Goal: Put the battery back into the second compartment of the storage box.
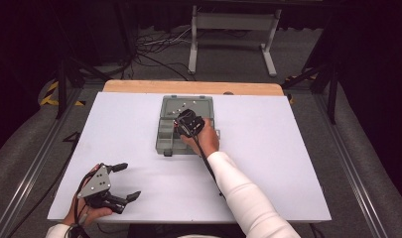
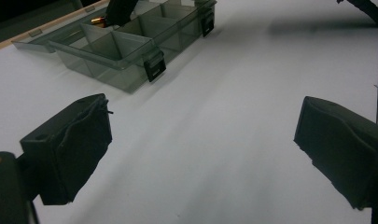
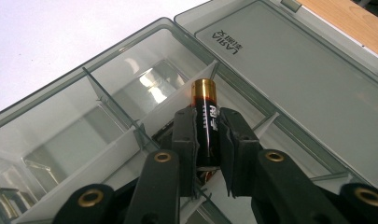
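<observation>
Right gripper [image 3: 207,140] clamps a battery [image 3: 206,122] above the divided compartments of the open grey organizer box [image 1: 165,141]. Left gripper [image 1: 124,182], jaws apart, rests well short of that box.

The open lid [image 3: 294,65] of the grey compartment box [image 3: 107,107] carries moulded lettering near its corner closest to the battery [image 3: 206,126]. It stands upside down in the right gripper view; the Latin part seems to read "LASIIA" or something close, with two or three small characters beside it that cannot be made out. The battery itself, black with a gold end, bears white print on its side, partly covered and too small to read.
</observation>
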Demonstrator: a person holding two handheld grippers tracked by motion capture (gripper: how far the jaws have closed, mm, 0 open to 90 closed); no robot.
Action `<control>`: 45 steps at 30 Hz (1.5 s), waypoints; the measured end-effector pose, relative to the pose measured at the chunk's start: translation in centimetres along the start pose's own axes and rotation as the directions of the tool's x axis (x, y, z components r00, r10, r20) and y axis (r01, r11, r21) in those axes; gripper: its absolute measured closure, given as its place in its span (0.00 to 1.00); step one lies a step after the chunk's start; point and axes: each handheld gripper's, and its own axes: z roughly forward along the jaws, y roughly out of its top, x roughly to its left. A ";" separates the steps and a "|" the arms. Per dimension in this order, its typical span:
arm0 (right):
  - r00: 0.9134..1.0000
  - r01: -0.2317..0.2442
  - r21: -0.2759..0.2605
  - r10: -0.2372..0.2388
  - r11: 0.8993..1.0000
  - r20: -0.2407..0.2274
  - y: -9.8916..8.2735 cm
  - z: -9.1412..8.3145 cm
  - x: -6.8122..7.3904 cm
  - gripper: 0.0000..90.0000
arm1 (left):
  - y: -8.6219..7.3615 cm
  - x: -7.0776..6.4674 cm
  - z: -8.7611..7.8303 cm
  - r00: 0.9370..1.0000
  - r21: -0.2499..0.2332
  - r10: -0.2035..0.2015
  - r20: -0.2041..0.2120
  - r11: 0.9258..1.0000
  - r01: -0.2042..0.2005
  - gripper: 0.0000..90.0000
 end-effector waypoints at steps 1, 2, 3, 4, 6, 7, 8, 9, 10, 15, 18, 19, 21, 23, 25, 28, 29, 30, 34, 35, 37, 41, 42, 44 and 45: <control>1.000 -0.005 0.002 0.005 1.000 0.003 0.0 0.1 0.0 0.87 | 0.0 0.0 0.0 1.000 0.000 0.000 0.000 1.000 0.000 0.05; 1.000 -0.005 0.001 0.005 1.000 0.001 -0.1 0.2 0.0 0.87 | 0.0 0.0 0.0 1.000 0.000 0.001 0.002 1.000 -0.001 0.05; 1.000 -0.005 0.005 0.005 1.000 0.001 -0.1 0.2 0.1 0.86 | 0.0 0.0 0.0 1.000 0.000 0.002 0.004 1.000 -0.002 0.05; 1.000 0.000 0.007 0.000 1.000 0.007 0.0 0.2 0.1 0.86 | 0.1 0.0 0.1 1.000 0.001 0.003 0.004 1.000 -0.003 0.05; 1.000 0.003 0.007 -0.003 1.000 0.005 0.0 0.1 0.1 0.87 | 0.1 0.0 0.0 1.000 -0.001 0.001 0.004 1.000 -0.001 0.05; 1.000 0.009 0.005 -0.009 1.000 0.003 0.0 0.0 0.1 0.87 | 0.1 0.0 0.0 1.000 -0.002 0.001 0.003 1.000 -0.001 0.05; 1.000 0.005 0.006 -0.005 1.000 0.003 -0.1 -0.1 0.1 0.87 | 0.1 0.0 0.0 1.000 -0.001 0.000 0.003 1.000 0.000 0.06; 1.000 0.002 0.000 -0.002 1.000 -0.001 -0.1 -0.1 0.0 0.87 | 0.1 0.1 0.0 1.000 0.002 -0.001 0.003 1.000 0.001 0.06; 1.000 0.003 -0.001 -0.003 1.000 -0.009 -0.1 -0.2 -0.1 0.86 | 0.1 0.1 0.1 1.000 0.008 -0.001 0.005 1.000 0.001 0.06; 1.000 0.006 -0.063 -0.008 0.998 -0.024 -0.7 -1.3 -0.5 0.85 | 0.2 0.3 0.2 1.000 0.010 -0.012 -0.004 1.000 0.012 0.07; 0.998 0.041 -0.126 -0.047 0.991 -0.043 -1.3 -2.4 -0.7 0.83 | 0.1 0.5 0.5 0.999 0.015 -0.033 0.001 0.999 0.033 0.09; 0.997 0.051 -0.149 -0.060 0.987 -0.052 -1.6 -2.8 -0.7 0.83 | 0.1 0.5 0.5 0.999 0.019 -0.035 -0.002 0.999 0.035 0.11; 0.994 0.089 -0.192 -0.101 0.977 -0.053 -2.2 -3.8 -0.6 0.84 | 0.1 0.7 0.6 0.999 0.018 -0.039 -0.015 0.999 0.040 0.13; 0.992 0.093 -0.219 -0.110 0.971 -0.066 -2.6 -4.3 -0.6 0.84 | 0.2 0.9 0.5 0.998 0.013 -0.053 -0.030 0.998 0.054 0.14; 0.990 0.092 -0.244 -0.115 0.965 -0.080 -3.2 -5.1 -0.7 0.84 | 0.4 1.1 0.6 0.998 0.020 -0.048 -0.050 0.999 0.049 0.15; 0.988 0.089 -0.285 -0.121 0.954 -0.097 -4.1 -6.2 -1.2 0.83 | 0.7 1.3 0.9 0.997 0.024 -0.044 -0.062 0.999 0.046 0.16; 0.988 0.086 -0.291 -0.119 0.953 -0.100 -4.4 -6.4 -1.3 0.83 | 0.8 1.4 1.0 0.997 0.025 -0.042 -0.066 0.999 0.043 0.16; 0.988 0.084 -0.294 -0.119 0.952 -0.102 -4.6 -6.6 -1.5 0.82 | 0.9 1.6 1.0 0.997 0.029 -0.043 -0.070 0.999 0.045 0.16; 0.986 0.085 -0.321 -0.125 0.943 -0.106 -6.0 -7.8 -2.4 0.81 | 1.2 2.3 1.1 0.995 0.029 -0.047 -0.087 0.998 0.050 0.16; 0.987 0.081 -0.321 -0.121 0.944 -0.107 -6.2 -8.0 -2.6 0.80 | 1.3 2.4 1.2 0.995 0.031 -0.042 -0.092 0.999 0.045 0.16; 0.987 0.079 -0.334 -0.122 0.939 -0.108 -6.9 -8.4 -3.0 0.79 | 1.5 2.6 1.3 0.995 0.032 -0.040 -0.094 0.999 0.044 0.16; 0.987 0.075 -0.352 -0.119 0.933 -0.105 -8.1 -9.3 -3.7 0.76 | 2.1 3.1 1.5 0.994 0.044 -0.033 -0.106 0.998 0.038 0.16; 0.988 0.073 -0.360 -0.117 0.930 -0.103 -8.4 -9.6 -3.8 0.74 | 2.2 3.3 1.5 0.993 0.047 -0.027 -0.115 0.998 0.032 0.16; 0.987 0.068 -0.373 -0.116 0.925 -0.108 -8.9 -10.0 -4.2 0.72 | 2.4 3.6 1.6 0.993 0.043 -0.027 -0.118 0.999 0.033 0.15; 0.988 0.063 -0.379 -0.112 0.923 -0.107 -9.1 -10.2 -4.4 0.71 | 2.6 3.9 1.6 0.992 0.045 -0.021 -0.124 0.999 0.027 0.15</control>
